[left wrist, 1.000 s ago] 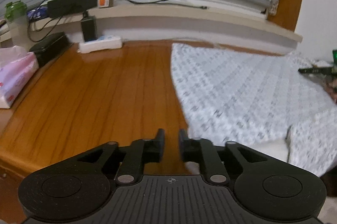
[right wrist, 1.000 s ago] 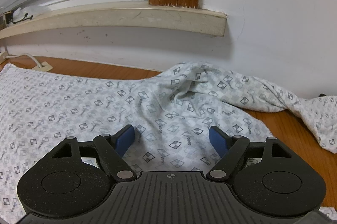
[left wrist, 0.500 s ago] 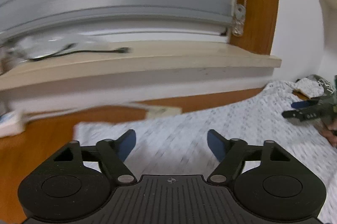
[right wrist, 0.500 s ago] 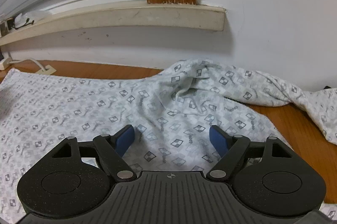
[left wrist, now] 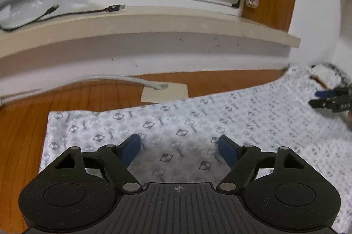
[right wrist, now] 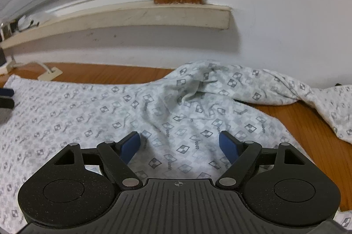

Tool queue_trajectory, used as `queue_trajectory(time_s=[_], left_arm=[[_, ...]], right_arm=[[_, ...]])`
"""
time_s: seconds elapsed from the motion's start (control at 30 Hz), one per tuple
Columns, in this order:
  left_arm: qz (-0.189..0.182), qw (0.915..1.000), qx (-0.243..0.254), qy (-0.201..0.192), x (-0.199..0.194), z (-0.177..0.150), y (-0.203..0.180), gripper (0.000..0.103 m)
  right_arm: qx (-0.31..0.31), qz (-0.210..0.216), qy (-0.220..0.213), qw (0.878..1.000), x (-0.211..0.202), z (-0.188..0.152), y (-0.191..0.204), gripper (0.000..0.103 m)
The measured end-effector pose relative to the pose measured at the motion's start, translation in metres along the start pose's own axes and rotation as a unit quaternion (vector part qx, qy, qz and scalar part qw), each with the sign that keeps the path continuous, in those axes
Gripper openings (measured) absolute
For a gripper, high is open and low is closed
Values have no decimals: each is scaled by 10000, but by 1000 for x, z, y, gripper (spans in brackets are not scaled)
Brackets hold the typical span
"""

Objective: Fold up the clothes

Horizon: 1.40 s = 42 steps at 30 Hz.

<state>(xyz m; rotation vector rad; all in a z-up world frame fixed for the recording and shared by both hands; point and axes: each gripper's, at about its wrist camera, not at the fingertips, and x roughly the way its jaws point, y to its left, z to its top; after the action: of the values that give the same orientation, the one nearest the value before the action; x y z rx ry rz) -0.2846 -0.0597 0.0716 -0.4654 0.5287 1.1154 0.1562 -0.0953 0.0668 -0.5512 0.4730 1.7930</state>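
With each gripper, left (left wrist: 179, 149) and right (right wrist: 179, 147), wide open and empty, we judge the garment (right wrist: 92, 106) light and limp, best pinched at its edges.

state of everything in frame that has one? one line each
left gripper: jaws opening, nothing between them, over the cloth
right gripper: open, empty, over the cloth
patterned garment: spread flat on the wooden table, far right part bunched and twisted
black cable: on the sill, its plug end loose
white cable: plugged into a flat white block
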Motion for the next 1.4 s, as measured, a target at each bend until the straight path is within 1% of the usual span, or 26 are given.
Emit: queue_trajectory(time_s=[0.07,0.13,0.2,0.23,0.27,0.3,0.33,0.4,0.43,0.47,0.5,0.53,0.57,0.6,0.7,0.8,0.87,0.9,1.0,1.03,1.07,1.2,1.27,1.33,1.37,1.4], left_arm=[[-24,10000,-17,0,-1,-1,1,82],[-11,10000,15,12,-1,-2,0,84],[11,10000,76,29,0,-1,-3,85],[-16,10000,84,39,1,0,-4,88],[-50,9999,89,48,2,1,-4,90],[-66,9999,95,52,2,1,-4,91],[-57,9999,116,59,3,2,-5,91],[-32,9998,162,77,3,2,-7,91],[-28,9998,168,79,4,2,-7,91],[-25,9998,170,80,4,2,-7,91],[-29,9998,163,76,4,2,-7,91],[-36,9998,155,72,4,2,-7,91],[-40,9999,149,69,4,2,-6,91],[-44,9999,143,67,4,2,-6,91],[-51,9999,134,63,4,2,-6,91],[-63,9999,118,56,4,1,-5,91],[-77,9999,99,49,4,1,-5,91],[-88,9999,84,44,4,1,-4,91],[-115,9999,46,28,3,1,-3,91],[-118,9999,39,25,3,1,-3,91],[-123,9999,31,21,3,1,-2,91],[-142,9999,3,6,3,1,-1,91],[-140,9999,6,6,4,1,0,91],[-152,9999,20,14,5,1,0,95],[-168,9999,31,23,5,1,-1,97],[-184,9998,42,32,5,2,-1,97]], right_arm=[[55,53,-154,9999,-14,2,-10,77],[-5,-74,-463,9989,-37,6,-28,76],[122,-316,-344,9988,-44,8,-54,73],[185,-437,-284,9985,-47,9,-68,67],[251,-547,-204,9980,-50,9,-81,65],[330,-608,-23,9976,-47,5,-92,62],[405,-662,139,9969,-44,2,-103,55],[518,-704,278,9958,-42,-6,-115,47],[566,-716,324,9953,-42,-10,-121,35],[567,-718,270,9954,-44,-13,-123,10],[543,-887,293,9941,-47,-15,-124,2],[518,-1055,315,9926,-50,-16,-126,1],[508,-1206,333,9908,-54,-18,-128,1],[584,-1252,322,9899,-57,-19,-132,1],[891,-1097,173,9898,-66,-19,-141,3],[790,-710,18,9943,-66,-12,-129,15],[623,-533,8,9966,-59,-9,-116,35],[480,-517,63,9975,-54,-8,-109,38],[195,-577,205,9979,-42,-8,-97,36],[203,-552,180,9981,-43,-8,-97,23],[218,-550,146,9981,-45,-9,-99,4],[412,-989,-140,9941,-63,-9,-113,3],[547,-940,-199,9939,-66,-10,-120,3],[425,-1189,-178,9918,-64,-10,-117,4],[319,-1353,-150,9902,-61,-9,-115,7],[267,-1385,-177,9898,-59,-6,-116,10]])
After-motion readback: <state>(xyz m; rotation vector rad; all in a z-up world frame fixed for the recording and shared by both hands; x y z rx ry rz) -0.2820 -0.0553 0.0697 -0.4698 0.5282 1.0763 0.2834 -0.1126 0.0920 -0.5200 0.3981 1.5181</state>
